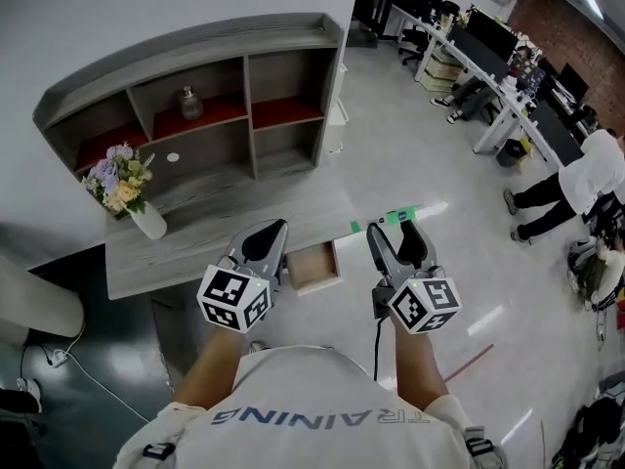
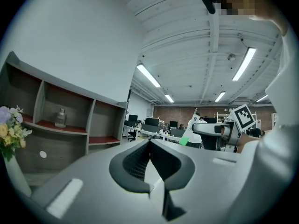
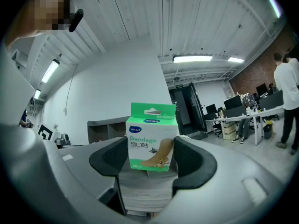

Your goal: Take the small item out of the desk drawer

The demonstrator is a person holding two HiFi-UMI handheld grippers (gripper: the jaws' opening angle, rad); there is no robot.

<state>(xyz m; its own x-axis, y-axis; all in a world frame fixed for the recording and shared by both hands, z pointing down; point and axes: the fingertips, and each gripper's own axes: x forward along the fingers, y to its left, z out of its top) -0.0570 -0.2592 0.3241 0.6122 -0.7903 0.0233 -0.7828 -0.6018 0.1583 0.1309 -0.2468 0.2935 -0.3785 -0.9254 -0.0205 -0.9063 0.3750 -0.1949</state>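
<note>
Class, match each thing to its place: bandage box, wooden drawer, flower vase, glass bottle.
1 green-and-white cardboard bandage box
2 small light wooden drawer
3 white vase of flowers
4 clear glass bottle

A on a red shelf
B pulled open below the grey desk
C in the jaws of the right gripper
D on the desk's left end

Pairs: 1-C, 2-B, 3-D, 4-A

- Desk (image 1: 225,237): grey wood-grain; drawer (image 1: 314,267) is pulled open.
- Vase of flowers (image 1: 137,203) is stood at the left end.
- Shelf unit (image 1: 244,62) is set along the back.
</note>
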